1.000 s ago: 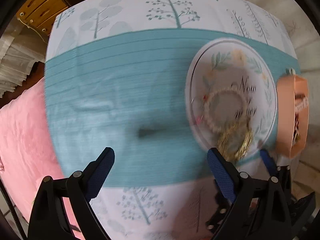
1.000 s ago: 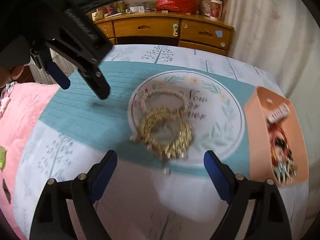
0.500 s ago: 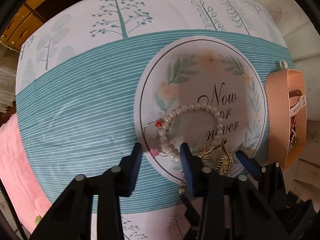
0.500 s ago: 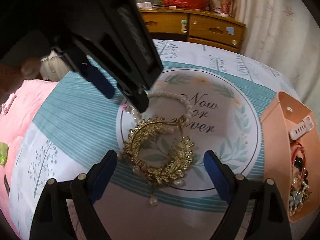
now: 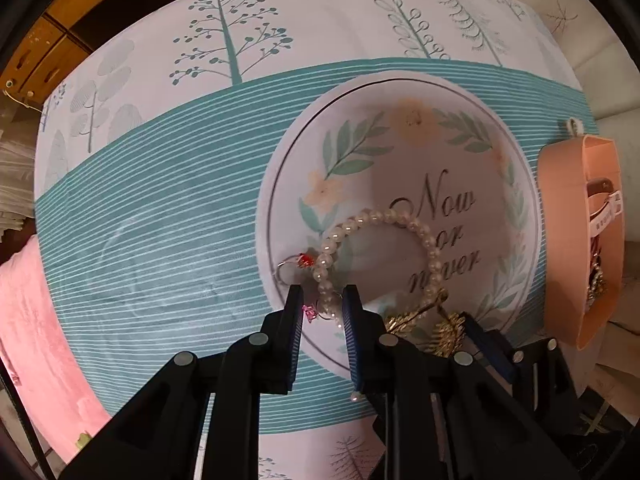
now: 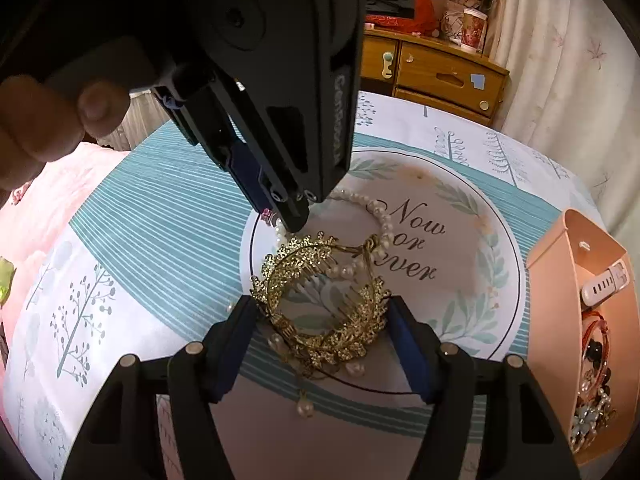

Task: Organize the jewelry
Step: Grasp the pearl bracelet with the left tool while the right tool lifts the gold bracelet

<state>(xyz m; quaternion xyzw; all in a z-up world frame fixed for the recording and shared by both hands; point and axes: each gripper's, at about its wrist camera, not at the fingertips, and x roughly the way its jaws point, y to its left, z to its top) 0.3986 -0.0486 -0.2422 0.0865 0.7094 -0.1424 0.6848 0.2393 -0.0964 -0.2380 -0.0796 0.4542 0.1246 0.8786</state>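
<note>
A pearl bracelet with small charms lies on a round mat printed "Now or never". My left gripper is nearly shut, its jaws on either side of the bracelet's near end and a pink charm. It shows from the right wrist view pointing down onto the pearls. A gold leaf hair comb with hanging pearls lies at the mat's front edge. My right gripper is open, with one jaw on each side of the comb.
A peach tray at the right holds a watch, a red cord bracelet and beaded pieces; it also shows in the left wrist view. A teal-and-white tree-print cloth covers the table. Pink bedding lies left, a wooden dresser behind.
My left gripper moved right onto the mat and closed from wide open to a narrow gap around the pearl bracelet. My right gripper moved forward and narrowed around the gold comb.
</note>
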